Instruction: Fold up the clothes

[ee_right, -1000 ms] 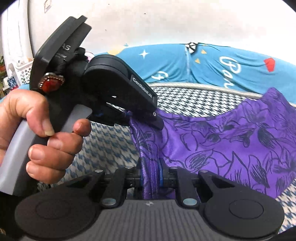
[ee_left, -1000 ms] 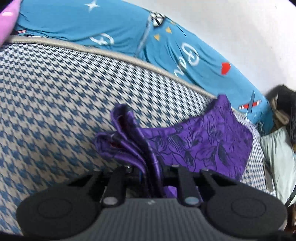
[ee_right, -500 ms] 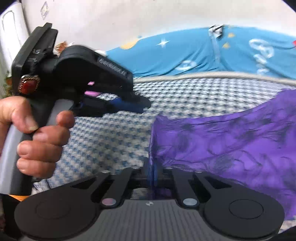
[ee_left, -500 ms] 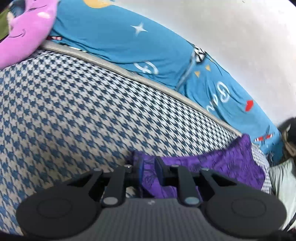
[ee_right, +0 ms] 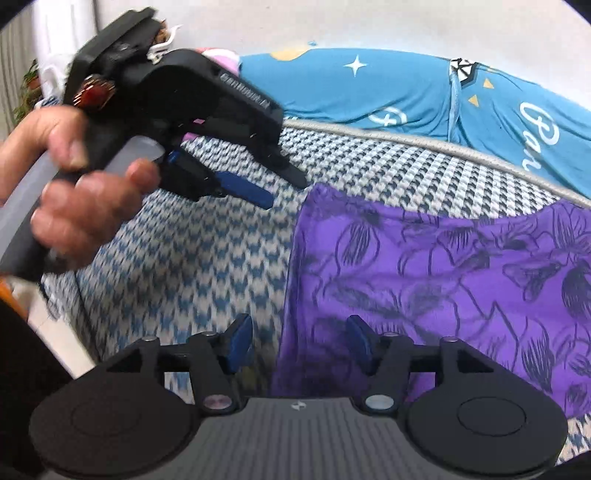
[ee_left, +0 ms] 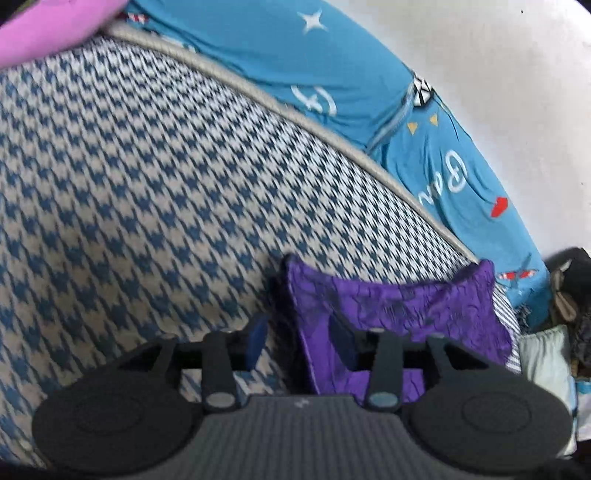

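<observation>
Left wrist view: the left gripper (ee_left: pixel 299 341) has its jaws spread wide and nothing is clamped between them. Its blue left finger pad (ee_left: pixel 256 341) stands over the houndstooth bed cover (ee_left: pixel 147 192). The right finger lies over the corner of the purple garment (ee_left: pixel 399 314). This garment is a purple cloth with a dark flower print, and it lies flat on the cover at the lower right of the view, with its left edge passing between the two fingers. Behind the cover's pale piped edge there is a blue patterned sheet (ee_left: pixel 369 85) against a white wall (ee_left: pixel 498 55). A pink soft thing (ee_left: pixel 51 26) shows at the top left corner.

Right wrist view: the right gripper (ee_right: pixel 299 345) also has its jaws apart and holds nothing. The purple garment (ee_right: pixel 443 280) is spread on the houndstooth bed cover (ee_right: pixel 192 266) and fills the right half of the view. Its straight left edge runs down between the blue finger pads (ee_right: pixel 240 341), and the right pad is over the cloth. At the upper left a person's hand (ee_right: pixel 77 206) grasps the handle of the left gripper (ee_right: pixel 282 188), which hangs above the cover just beside the garment's upper left corner, fingers parted. The blue patterned sheet (ee_right: pixel 406 96) lies behind.
</observation>
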`<state>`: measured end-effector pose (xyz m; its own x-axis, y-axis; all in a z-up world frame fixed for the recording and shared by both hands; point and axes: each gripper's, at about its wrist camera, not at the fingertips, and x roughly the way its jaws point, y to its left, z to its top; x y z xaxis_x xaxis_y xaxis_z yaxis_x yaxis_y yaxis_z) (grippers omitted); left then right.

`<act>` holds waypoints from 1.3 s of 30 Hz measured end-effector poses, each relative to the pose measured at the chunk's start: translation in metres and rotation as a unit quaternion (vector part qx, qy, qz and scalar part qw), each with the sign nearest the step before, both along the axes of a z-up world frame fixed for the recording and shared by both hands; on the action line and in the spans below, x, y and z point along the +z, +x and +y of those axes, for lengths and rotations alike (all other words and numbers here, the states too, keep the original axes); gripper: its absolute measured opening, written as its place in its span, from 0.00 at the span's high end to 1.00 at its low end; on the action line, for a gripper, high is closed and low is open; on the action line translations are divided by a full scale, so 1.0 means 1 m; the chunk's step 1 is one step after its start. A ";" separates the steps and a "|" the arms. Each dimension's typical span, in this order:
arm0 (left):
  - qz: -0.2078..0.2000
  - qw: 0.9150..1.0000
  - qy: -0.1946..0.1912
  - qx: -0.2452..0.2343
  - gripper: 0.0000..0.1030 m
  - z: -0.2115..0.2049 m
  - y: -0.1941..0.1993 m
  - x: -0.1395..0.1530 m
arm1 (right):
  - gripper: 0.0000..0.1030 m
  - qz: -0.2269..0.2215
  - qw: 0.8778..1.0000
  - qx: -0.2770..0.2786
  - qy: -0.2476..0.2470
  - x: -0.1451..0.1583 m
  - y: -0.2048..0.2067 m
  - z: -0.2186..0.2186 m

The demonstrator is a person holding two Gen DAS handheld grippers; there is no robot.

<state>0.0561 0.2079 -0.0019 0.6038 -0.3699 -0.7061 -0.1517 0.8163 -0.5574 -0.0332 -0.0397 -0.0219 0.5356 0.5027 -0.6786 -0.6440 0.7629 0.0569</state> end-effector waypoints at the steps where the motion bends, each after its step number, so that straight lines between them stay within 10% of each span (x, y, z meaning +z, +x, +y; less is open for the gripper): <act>1: 0.002 1.000 -0.002 -0.003 0.61 -0.002 0.000 -0.001 | 0.45 0.001 1.000 0.011 -0.003 -0.003 -0.002 -0.003; 15: 0.027 0.999 -0.014 -0.028 0.54 -0.027 0.000 -0.018 | 0.42 -0.004 0.997 -0.033 -0.069 -0.012 -0.014 -0.039; 25: 0.041 0.999 -0.025 -0.004 0.49 -0.032 0.010 -0.029 | 0.40 0.016 0.999 -0.029 0.035 0.007 -0.012 -0.055; 39: 0.041 0.999 -0.028 0.003 0.23 -0.049 0.026 -0.043 | 0.39 0.015 0.999 -0.035 0.028 0.020 0.019 -0.081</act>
